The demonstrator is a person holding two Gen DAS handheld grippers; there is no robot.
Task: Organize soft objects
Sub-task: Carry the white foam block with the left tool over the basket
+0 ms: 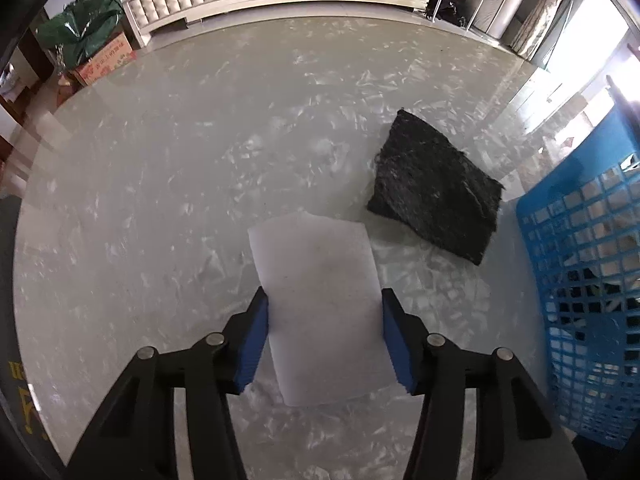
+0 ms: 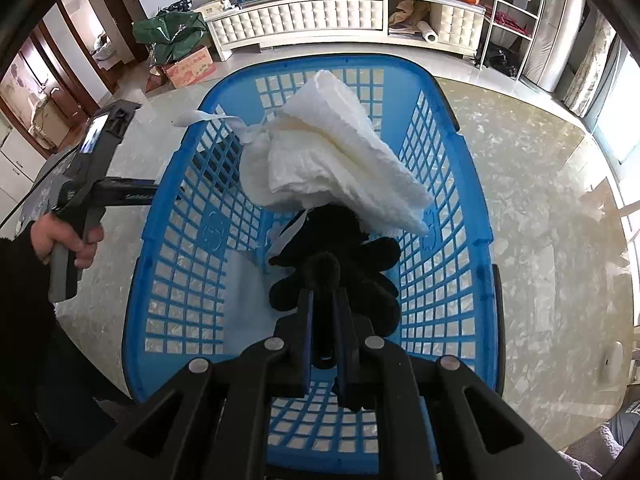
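In the left wrist view my left gripper (image 1: pixel 324 300) has its blue pads against both sides of a white foam sheet (image 1: pixel 320 296) that lies on the marble table. A black fibrous pad (image 1: pixel 434 190) lies further ahead to the right, beside the blue basket (image 1: pixel 580 280). In the right wrist view my right gripper (image 2: pixel 322 296) is shut on a black plush toy (image 2: pixel 340 256) and holds it over the blue basket (image 2: pixel 452 200). A folded white cloth (image 2: pixel 344 156) lies in the basket beyond the toy. The left gripper's body (image 2: pixel 80 184) shows at the left.
The round marble table (image 1: pixel 160 180) carries everything. A white tufted cabinet (image 2: pixel 320 20) stands beyond it, with a green bag (image 2: pixel 168 36) and a cardboard box (image 2: pixel 188 66) on the floor. A metal shelf rack (image 2: pixel 516 8) is at the far right.
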